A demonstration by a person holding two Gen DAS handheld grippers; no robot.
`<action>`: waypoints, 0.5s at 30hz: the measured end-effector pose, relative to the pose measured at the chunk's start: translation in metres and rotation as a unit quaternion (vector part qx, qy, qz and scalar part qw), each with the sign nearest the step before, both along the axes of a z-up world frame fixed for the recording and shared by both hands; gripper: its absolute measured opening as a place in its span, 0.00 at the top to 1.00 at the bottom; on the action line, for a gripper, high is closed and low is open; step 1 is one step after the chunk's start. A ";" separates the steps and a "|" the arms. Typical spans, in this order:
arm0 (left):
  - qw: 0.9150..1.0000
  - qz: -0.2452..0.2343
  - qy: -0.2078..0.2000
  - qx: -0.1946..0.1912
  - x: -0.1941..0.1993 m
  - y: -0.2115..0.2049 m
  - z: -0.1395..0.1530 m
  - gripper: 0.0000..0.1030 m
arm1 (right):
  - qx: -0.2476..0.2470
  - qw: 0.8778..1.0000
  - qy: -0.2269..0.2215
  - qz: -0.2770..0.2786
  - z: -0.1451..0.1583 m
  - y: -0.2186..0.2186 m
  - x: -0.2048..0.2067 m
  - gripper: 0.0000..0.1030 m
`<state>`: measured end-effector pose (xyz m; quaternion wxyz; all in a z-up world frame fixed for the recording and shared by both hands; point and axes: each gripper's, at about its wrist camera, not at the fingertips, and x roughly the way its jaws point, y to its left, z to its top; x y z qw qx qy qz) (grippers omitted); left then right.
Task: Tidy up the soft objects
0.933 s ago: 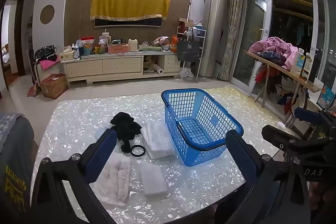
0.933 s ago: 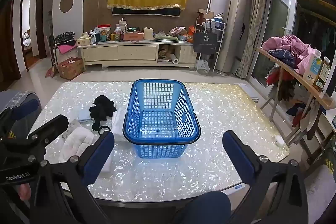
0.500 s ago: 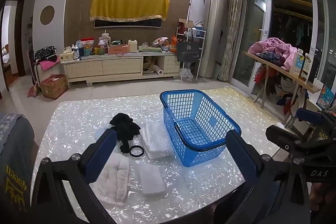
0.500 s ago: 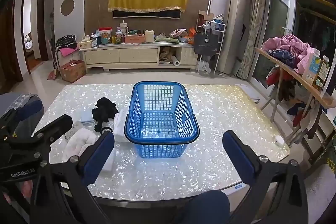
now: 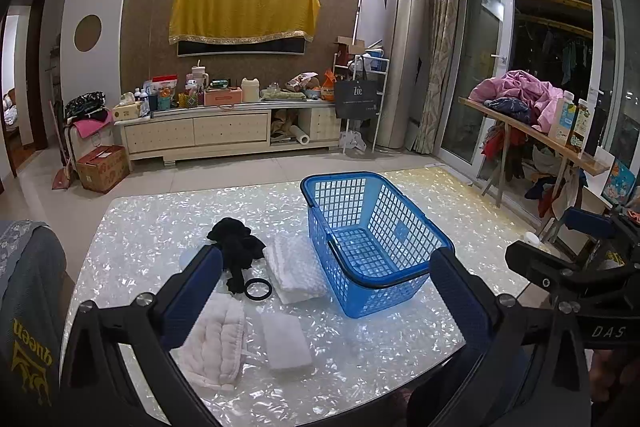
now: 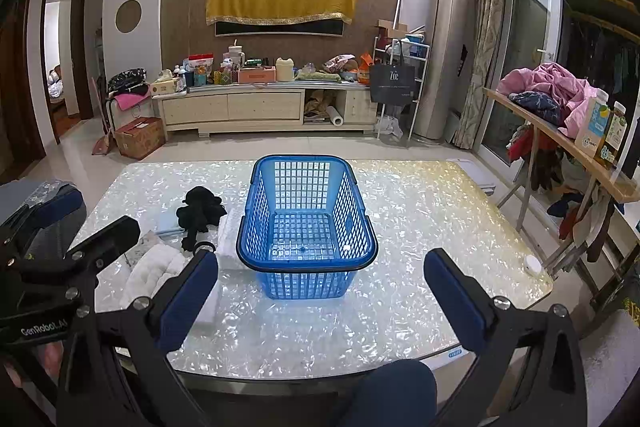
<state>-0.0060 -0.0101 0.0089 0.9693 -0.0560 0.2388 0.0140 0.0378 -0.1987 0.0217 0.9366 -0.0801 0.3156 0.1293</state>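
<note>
**Soft items wait beside an empty blue basket, both grippers open**

Several soft items lie on a pearly white table [image 5: 132,227], all to the left of a blue plastic basket [image 6: 306,215]. Nearest the table's front edge are a padded cream cloth [image 5: 214,339] and a flat white sponge-like pad [image 5: 286,343]. Behind them lie a folded white towel [image 5: 298,267], just beside the basket wall, and a crumpled black cloth [image 5: 236,247] with a black ring [image 5: 258,289] at its near end. The basket looks empty.

The left gripper [image 5: 326,287] hangs above the near items, jaws spread wide, holding nothing. The right gripper [image 6: 320,287] faces the basket head-on, equally wide and empty.

Risks, as a judgement: nothing is sorted yet. The cream cloth and white pad lie close together, so a wide grab could catch both. A pinch on the black cloth might drag the ring along. The light basket could slide if bumped while the towel beside it is lifted.
</note>
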 end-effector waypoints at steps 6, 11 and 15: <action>1.000 -0.002 0.000 0.002 -0.001 -0.003 0.001 0.00 | 0.001 1.000 0.001 -0.001 0.001 -0.001 -0.002 0.00; 1.000 -0.001 0.000 0.002 -0.001 -0.003 0.000 0.00 | 0.001 1.000 0.003 -0.001 0.000 -0.003 -0.001 0.00; 1.000 -0.001 0.000 0.001 -0.001 -0.003 0.000 0.00 | 0.000 1.000 0.003 -0.003 0.000 -0.006 -0.001 0.00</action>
